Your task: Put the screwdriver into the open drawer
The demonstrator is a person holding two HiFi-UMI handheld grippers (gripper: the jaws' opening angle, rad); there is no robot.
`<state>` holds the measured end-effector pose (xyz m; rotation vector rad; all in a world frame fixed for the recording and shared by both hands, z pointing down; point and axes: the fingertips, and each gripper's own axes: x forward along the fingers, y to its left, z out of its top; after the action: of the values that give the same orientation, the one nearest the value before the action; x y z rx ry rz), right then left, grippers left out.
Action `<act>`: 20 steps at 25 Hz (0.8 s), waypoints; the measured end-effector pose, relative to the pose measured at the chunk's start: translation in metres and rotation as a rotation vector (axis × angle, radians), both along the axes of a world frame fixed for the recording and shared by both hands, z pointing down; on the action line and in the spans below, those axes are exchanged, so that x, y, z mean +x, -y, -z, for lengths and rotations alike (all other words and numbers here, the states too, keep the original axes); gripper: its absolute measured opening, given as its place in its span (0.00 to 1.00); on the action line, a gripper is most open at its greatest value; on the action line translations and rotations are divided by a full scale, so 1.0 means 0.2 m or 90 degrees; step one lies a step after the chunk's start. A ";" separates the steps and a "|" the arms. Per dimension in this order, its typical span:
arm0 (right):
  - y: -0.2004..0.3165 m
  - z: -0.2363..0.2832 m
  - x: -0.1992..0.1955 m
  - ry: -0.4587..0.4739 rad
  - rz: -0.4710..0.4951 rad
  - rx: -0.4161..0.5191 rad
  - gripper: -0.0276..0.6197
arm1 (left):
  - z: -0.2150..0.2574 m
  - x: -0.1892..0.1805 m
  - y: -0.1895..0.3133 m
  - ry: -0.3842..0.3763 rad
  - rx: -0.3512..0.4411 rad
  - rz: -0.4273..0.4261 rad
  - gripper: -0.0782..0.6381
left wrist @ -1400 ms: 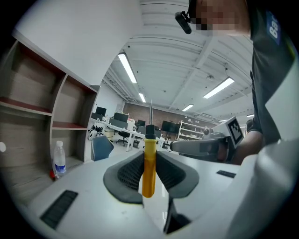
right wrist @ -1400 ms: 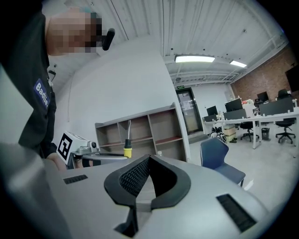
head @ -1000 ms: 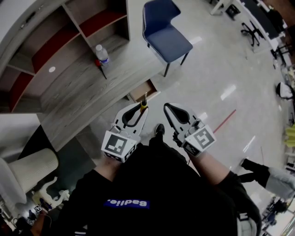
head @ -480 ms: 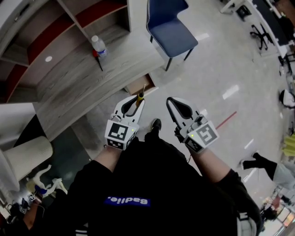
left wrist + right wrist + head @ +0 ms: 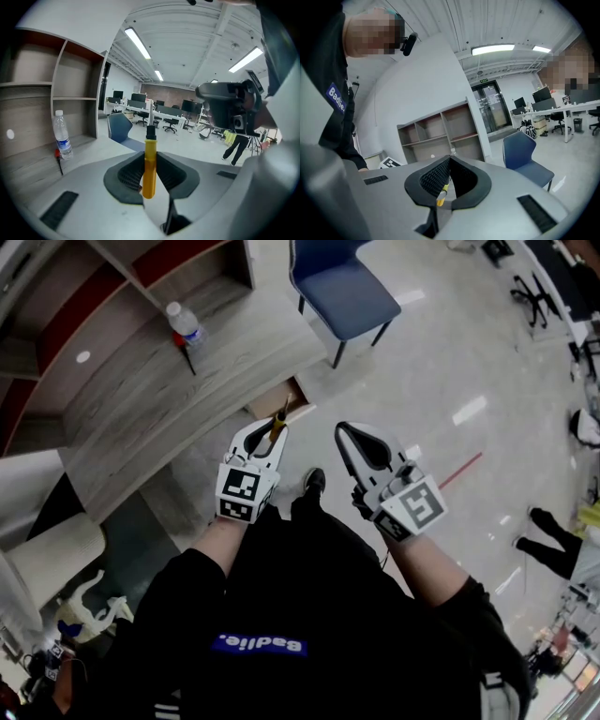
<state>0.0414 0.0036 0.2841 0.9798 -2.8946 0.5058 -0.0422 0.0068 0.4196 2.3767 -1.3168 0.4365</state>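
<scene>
Head view, from the left: a grey wooden desk with shelf bays runs slantwise, and a water bottle stands upright on its top. Below the desk's edge the drawer stands pulled out, its brown inside showing and its front edge out over the pale floor. Just short of it hangs the left gripper, jaws clamped on the screwdriver, which has a yellow handle, a black collar and a thin metal shaft aimed toward the drawer. Left gripper view shows the handle upright between the ribbed pads. The right gripper sits beside the left one, apart from it, tips pressed together on nothing. A blue chair stands near the drawer's right, and glossy floor opens wide beyond it
</scene>
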 end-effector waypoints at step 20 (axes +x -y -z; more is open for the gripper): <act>0.08 -0.25 0.05 -0.015 -0.034 -0.038 0.09 | -0.76 0.01 0.12 0.073 -0.145 -0.035 0.22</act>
<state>0.0520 -0.0119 0.3333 1.0494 -2.8213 0.5765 -0.0396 -0.0181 0.5710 2.2298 -1.1816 0.7098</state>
